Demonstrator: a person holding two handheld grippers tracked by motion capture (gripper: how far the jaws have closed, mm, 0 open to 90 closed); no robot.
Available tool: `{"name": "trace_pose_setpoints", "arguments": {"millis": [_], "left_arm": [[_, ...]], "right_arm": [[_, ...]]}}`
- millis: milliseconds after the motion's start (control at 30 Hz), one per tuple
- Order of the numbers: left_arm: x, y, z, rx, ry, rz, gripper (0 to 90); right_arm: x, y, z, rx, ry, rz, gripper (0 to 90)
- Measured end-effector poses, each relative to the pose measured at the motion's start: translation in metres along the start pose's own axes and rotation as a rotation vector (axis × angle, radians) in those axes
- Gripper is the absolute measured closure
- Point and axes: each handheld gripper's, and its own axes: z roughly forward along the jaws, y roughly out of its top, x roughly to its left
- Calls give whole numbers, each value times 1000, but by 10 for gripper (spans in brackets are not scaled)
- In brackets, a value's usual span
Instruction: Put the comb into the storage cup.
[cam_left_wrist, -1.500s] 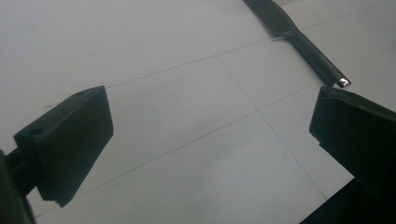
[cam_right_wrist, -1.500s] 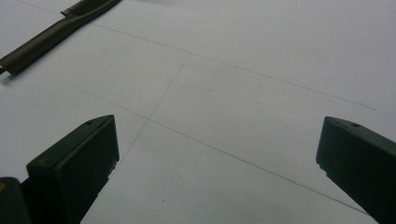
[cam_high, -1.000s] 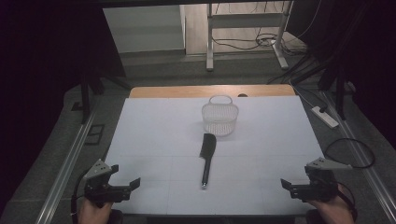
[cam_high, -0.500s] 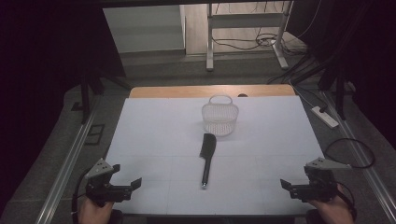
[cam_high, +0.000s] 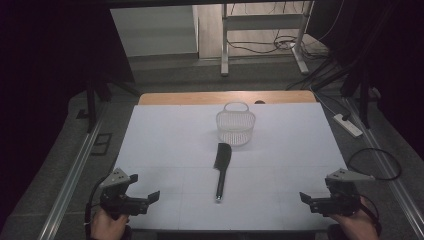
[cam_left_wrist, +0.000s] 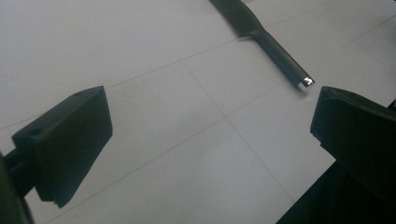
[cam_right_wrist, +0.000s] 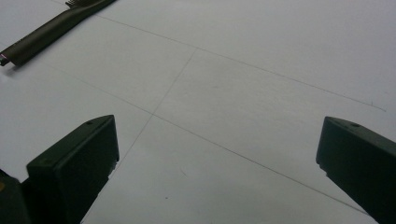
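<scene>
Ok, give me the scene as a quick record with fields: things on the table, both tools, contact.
brush: black brush flat mid-table, handle toward the person
basket: small white basket upright, just beyond the brush head
left tool: left tool open, near table edge, holds nothing
right tool: right tool open, near table edge, holds nothing
contact: none with brush or basket

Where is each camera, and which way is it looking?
High view: sits above the near table edge, looking forward and down at the comb and basket; both hands with the left gripper and right gripper show.
Left gripper view: rides the left gripper, looking between its open jaws toward the comb handle.
Right gripper view: rides the right gripper, jaws open, facing the white tabletop.
All three share the comb.
</scene>
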Motion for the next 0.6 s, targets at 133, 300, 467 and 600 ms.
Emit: {"name": "trace_pose_setpoints", "arguments": {"millis": [133,300,467,600], "left_arm": [[-1,4,6,9,-19,-4,0],[-3,9,12,31,-20,7,0],[-5,15,17,40,-33,17,0],[-7,19,24,51,-45,28,0]], "right_arm": [[1,0,0,-2,1,-6,0],[1,0,0,-2,1,-6,0],[1,0,0,-1,-1,-9,0],[1,0,0,-1,-1,-10,0]]}}
